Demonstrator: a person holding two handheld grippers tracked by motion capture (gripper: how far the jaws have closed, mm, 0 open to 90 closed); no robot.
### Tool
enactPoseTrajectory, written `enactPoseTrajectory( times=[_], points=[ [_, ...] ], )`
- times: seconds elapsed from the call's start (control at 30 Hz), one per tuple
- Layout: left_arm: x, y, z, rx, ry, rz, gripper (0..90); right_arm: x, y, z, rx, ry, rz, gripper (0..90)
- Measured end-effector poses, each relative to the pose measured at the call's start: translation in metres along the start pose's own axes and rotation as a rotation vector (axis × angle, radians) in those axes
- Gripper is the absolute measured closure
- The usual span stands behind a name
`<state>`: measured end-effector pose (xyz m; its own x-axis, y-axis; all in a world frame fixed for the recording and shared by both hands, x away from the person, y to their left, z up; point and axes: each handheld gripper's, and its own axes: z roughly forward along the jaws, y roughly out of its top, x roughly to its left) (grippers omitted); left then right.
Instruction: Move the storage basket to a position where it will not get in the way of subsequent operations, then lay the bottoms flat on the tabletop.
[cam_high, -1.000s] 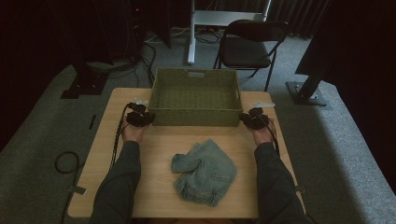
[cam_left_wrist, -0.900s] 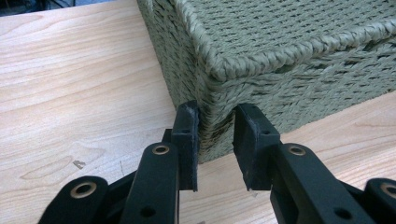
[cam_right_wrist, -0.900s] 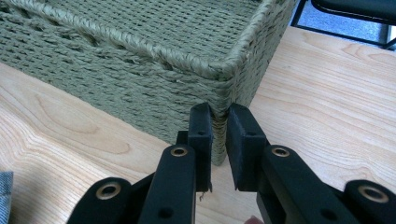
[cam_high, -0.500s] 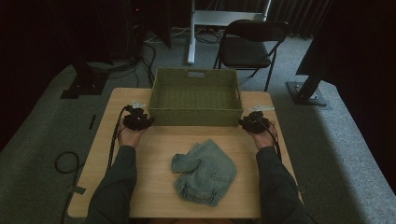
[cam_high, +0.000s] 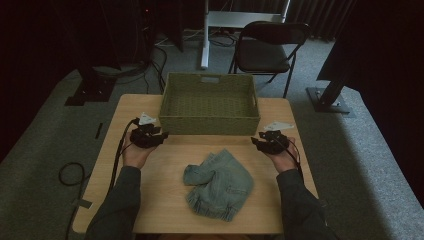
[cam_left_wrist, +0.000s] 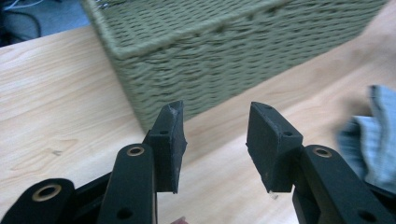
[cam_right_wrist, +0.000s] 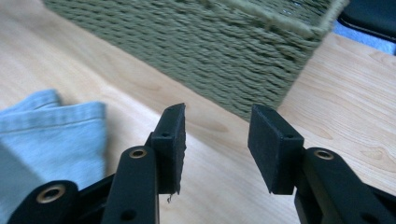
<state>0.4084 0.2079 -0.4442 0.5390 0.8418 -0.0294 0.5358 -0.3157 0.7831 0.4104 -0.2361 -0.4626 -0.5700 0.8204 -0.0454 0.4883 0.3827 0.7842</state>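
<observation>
the wooden table (cam_high: 165, 200) carries a green woven basket (cam_high: 210, 102) at its far edge and crumpled denim jeans (cam_high: 219, 184) nearer the person, apparently folded over. the left gripper (cam_high: 161, 136) and right gripper (cam_high: 256, 142) flank them; both jaw pairs, just opening, stand apart with nothing between.

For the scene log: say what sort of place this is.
Probably a recording lab or studio, not a home: a lone table on grey carpet, equipment stands with loose cables, and a folding chair.
</observation>
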Motion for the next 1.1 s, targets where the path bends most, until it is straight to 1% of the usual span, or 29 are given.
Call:
enactPoseTrajectory(
  times=[0.13,0.23,0.27,0.3,0.33,0.43,0.53,0.67,0.73,0.8,0.83,0.9,0.93,1.1],
  points=[
    [-0.008,-0.006,-0.009,-0.011,-0.026,0.015,55.9,0.009,-0.001,-0.011,-0.005,0.014,-0.029,54.6],
    [-0.016,-0.01,-0.014,-0.007,-0.038,0.034,55.9,0.014,-0.002,-0.018,-0.016,0.035,-0.03,54.4],
    [-0.016,-0.01,-0.014,-0.007,-0.038,0.034,55.9,0.016,-0.003,-0.02,-0.02,0.04,-0.029,54.2],
    [-0.021,-0.012,-0.018,-0.015,-0.058,0.038,55.8,0.018,-0.004,-0.022,-0.023,0.044,-0.032,54.1],
    [-0.024,-0.013,-0.021,-0.018,-0.062,0.049,55.7,0.02,-0.005,-0.024,-0.023,0.046,-0.035,53.9],
    [-0.03,-0.014,-0.026,-0.029,-0.068,0.066,55.1,0.026,-0.008,-0.026,-0.027,0.055,-0.042,53.6],
    [-0.033,-0.015,-0.029,-0.042,-0.062,0.069,54.9,0.03,-0.011,-0.028,-0.03,0.062,-0.046,53.7],
    [-0.034,-0.019,-0.031,-0.05,-0.062,0.064,54.9,0.035,-0.017,-0.028,-0.032,0.074,-0.05,53.4],
    [-0.035,-0.022,-0.031,-0.05,-0.069,0.058,55.0,0.039,-0.021,-0.028,-0.036,0.084,-0.037,52.6],
    [-0.035,-0.024,-0.031,-0.049,-0.072,0.059,54.9,0.04,-0.023,-0.029,-0.041,0.093,-0.035,52.0],
    [-0.037,-0.026,-0.032,-0.041,-0.074,0.065,54.9,0.045,-0.028,-0.03,-0.045,0.106,-0.032,50.8],
    [-0.041,-0.028,-0.035,-0.043,-0.082,0.07,54.9,0.051,-0.032,-0.032,-0.048,0.121,-0.031,49.5],
    [-0.043,-0.029,-0.036,-0.042,-0.081,0.079,54.7,0.054,-0.033,-0.033,-0.051,0.13,-0.035,48.8],
    [-0.054,-0.029,-0.041,-0.044,-0.098,0.111,54.5,0.067,-0.037,-0.042,-0.064,0.172,-0.053,46.3]
  ],
)
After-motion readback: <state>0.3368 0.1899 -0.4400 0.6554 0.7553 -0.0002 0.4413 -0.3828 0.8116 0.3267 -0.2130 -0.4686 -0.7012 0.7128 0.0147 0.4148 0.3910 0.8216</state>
